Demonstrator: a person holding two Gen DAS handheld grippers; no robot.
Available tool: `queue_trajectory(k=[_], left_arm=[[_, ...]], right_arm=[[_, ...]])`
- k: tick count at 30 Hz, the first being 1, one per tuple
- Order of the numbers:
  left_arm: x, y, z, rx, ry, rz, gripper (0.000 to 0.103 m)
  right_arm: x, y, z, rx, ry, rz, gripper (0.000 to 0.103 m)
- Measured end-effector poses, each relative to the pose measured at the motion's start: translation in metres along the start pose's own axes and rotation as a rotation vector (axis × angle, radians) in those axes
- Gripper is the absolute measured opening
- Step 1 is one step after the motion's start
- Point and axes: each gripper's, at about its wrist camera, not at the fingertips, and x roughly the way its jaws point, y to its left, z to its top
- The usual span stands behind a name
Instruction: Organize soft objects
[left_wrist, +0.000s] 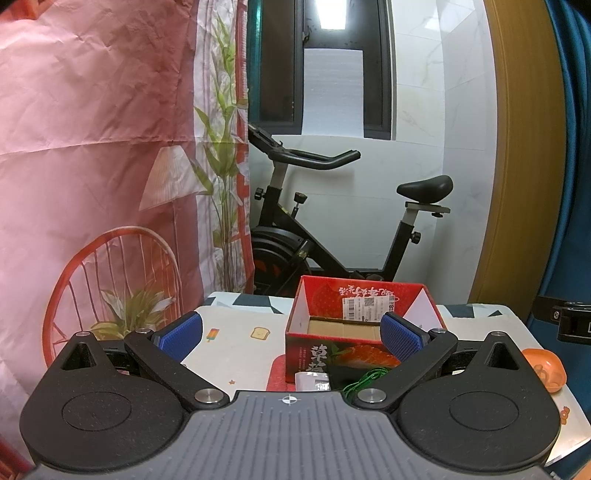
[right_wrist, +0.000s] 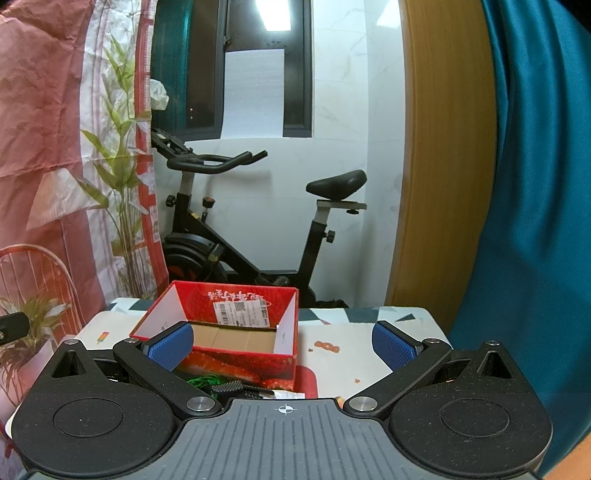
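Between our two hands, both claws are spread wide and grip nothing: the left claw (left_wrist: 291, 334) and the right claw (right_wrist: 282, 345) hover above the bench (left_wrist: 236, 332). Just ahead stands an open red strawberry box (left_wrist: 354, 321), cardboard floor showing. Before it lie a green cord (left_wrist: 364, 382), a black mesh item (right_wrist: 231, 387) and an orange soft toy (left_wrist: 546, 369). Behind stands an exercise bike (right_wrist: 258, 221).

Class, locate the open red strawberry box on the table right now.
The red strawberry box stands open at the table's far middle in both wrist views, in front of the exercise bike. A green string bundle lies just before it.
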Motion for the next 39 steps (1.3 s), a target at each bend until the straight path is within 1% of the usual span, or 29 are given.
queue_trajectory(k=[10, 39], left_arm=[[-0.0003, 0.0001, -0.0012, 0.001, -0.002, 0.0, 0.103], [0.0002, -0.001, -0.0045, -0.002, 0.001, -0.001, 0.103]], right_arm=[[0.0035, -0.0009, -0.003, 0.001, 0.001, 0.0, 0.103], [0.0009, 0.0015, 0.0016, 0.002, 0.006, 0.001, 0.103]])
